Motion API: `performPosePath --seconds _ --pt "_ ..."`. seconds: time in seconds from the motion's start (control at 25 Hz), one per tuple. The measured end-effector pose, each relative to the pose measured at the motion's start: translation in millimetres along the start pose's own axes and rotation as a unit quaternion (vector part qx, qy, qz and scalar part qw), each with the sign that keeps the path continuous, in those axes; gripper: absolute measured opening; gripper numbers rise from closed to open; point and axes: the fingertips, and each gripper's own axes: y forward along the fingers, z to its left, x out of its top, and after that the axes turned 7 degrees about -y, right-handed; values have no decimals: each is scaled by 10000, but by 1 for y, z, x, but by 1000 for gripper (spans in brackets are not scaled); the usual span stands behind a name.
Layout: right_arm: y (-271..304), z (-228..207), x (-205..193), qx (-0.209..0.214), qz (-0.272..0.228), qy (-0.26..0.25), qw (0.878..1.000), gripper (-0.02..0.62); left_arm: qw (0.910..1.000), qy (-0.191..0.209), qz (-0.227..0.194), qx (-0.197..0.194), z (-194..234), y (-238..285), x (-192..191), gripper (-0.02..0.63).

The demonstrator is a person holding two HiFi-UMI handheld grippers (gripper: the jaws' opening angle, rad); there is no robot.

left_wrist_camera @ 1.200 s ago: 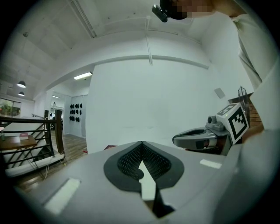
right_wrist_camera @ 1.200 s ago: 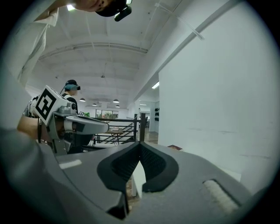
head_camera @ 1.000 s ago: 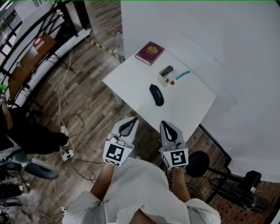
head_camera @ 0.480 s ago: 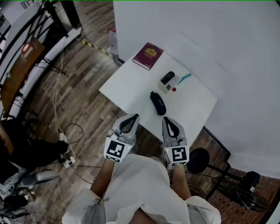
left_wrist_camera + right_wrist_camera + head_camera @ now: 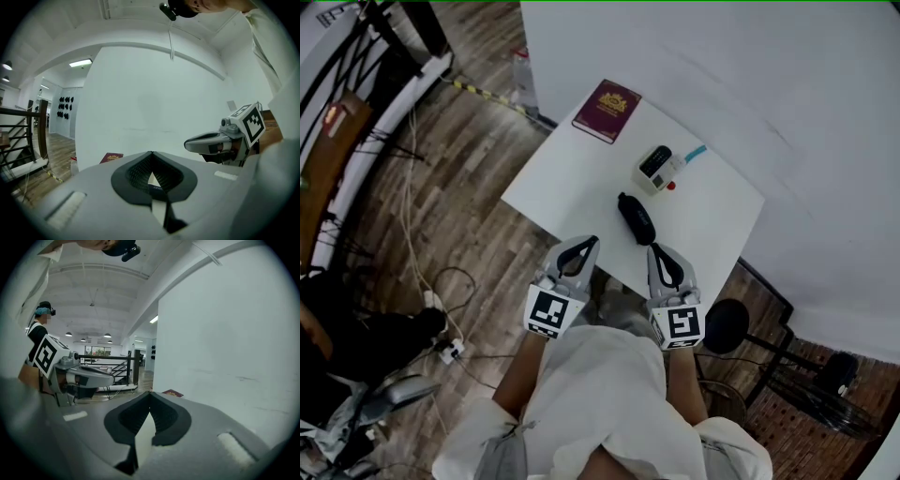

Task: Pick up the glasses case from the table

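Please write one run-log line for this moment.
stage: before grasp | left tool: shut, empty | right tool: shut, empty | case: on table, untouched

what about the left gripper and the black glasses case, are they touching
Apart. The head view shows a strip of bare white table between the left gripper and the glasses case. The left gripper view shows its jaws together with nothing between them.

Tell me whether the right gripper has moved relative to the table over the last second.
Yes. The right gripper has advanced toward the table; its tip now overlaps the near edge, closer to the glasses case.
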Motion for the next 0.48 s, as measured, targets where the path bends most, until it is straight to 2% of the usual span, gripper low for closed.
performPosePath --seconds 0.48 --pt "27 -19 -43 27 546 93 9985 21 9992 -62 362 -154 11 38 -28 18"
